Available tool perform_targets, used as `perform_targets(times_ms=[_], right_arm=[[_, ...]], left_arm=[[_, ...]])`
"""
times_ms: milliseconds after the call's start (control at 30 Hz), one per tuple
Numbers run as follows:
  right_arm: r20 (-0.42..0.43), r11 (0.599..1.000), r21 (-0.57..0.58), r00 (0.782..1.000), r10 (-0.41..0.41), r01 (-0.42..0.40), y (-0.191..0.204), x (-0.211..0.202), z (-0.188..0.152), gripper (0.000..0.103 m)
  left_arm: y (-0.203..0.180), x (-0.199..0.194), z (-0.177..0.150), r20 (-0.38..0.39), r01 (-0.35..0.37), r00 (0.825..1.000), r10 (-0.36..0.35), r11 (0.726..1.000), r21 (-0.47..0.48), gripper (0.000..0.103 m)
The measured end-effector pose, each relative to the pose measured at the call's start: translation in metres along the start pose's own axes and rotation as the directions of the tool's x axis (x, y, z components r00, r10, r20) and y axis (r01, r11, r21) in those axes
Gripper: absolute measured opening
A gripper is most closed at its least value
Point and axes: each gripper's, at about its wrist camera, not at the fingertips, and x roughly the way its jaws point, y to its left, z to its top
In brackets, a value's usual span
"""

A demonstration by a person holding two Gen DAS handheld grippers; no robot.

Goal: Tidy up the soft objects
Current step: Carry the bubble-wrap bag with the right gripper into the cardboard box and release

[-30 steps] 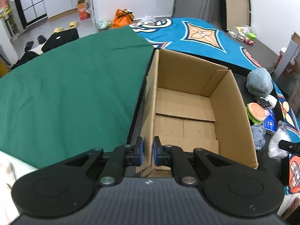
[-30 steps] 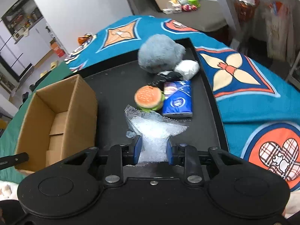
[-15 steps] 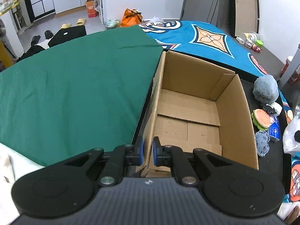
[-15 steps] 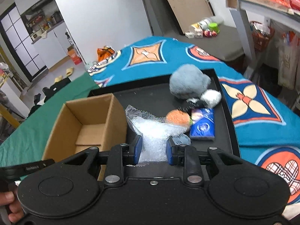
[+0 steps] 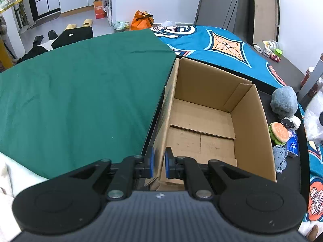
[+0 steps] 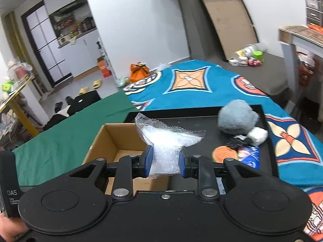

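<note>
On the black tray (image 6: 268, 161) stood the open cardboard box (image 5: 206, 121), its near wall pinched by the left gripper (image 5: 158, 162). Above its rim, the right gripper (image 6: 165, 162) clamped a clear plastic bag (image 6: 167, 141); plush toys (image 6: 236, 119) lay beside.

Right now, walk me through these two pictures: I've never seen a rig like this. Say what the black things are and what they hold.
A person holds a two-finger tool in each hand, each carrying a forward-looking camera. One picture comes from the left tool, one from the right. The left hand-held gripper pinches the near wall of an empty cardboard box. The right hand-held gripper grips a clear plastic bag of white filling, raised above the box. Beside the box, on a black tray, lie a grey plush, a burger toy, a blue tissue pack and a small grey toy.
</note>
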Motion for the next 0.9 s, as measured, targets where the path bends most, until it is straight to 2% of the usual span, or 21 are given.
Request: perform_targets(times_ms=[200, 433, 733, 833, 900], right_arm=[[-0.018, 0.999, -0.023, 0.999, 0.048, -0.048, 0.02, 0.012, -0.001, 0.027], [-0.078, 0.993, -0.021, 0.991, 0.113, -0.115, 0.046, 0.031, -0.008, 0.027], [-0.107, 0.989, -0.015, 0.983, 0.146, -0.148, 0.066, 0.045, -0.009, 0.027], [-0.122, 0.984, -0.001, 0.977, 0.177, -0.178, 0.069, 0.048, -0.008, 0.033], [-0.129, 0.984, 0.004, 0.976, 0.177, -0.178, 0.067, 0.049, -0.008, 0.045]], left_arm=[[0.003, 0.001, 0.0, -0.001, 0.007, 1.0, -0.007, 1.0, -0.01, 0.01], [0.01, 0.007, 0.001, -0.016, 0.035, 0.999, -0.035, 0.999, -0.039, 0.01], [0.02, 0.011, 0.001, -0.016, 0.063, 0.998, -0.064, 0.994, -0.085, 0.011], [0.02, 0.012, 0.001, -0.011, 0.068, 0.998, -0.069, 0.994, -0.086, 0.011], [0.022, 0.013, 0.0, -0.012, 0.072, 0.997, -0.073, 0.993, -0.09, 0.011]])
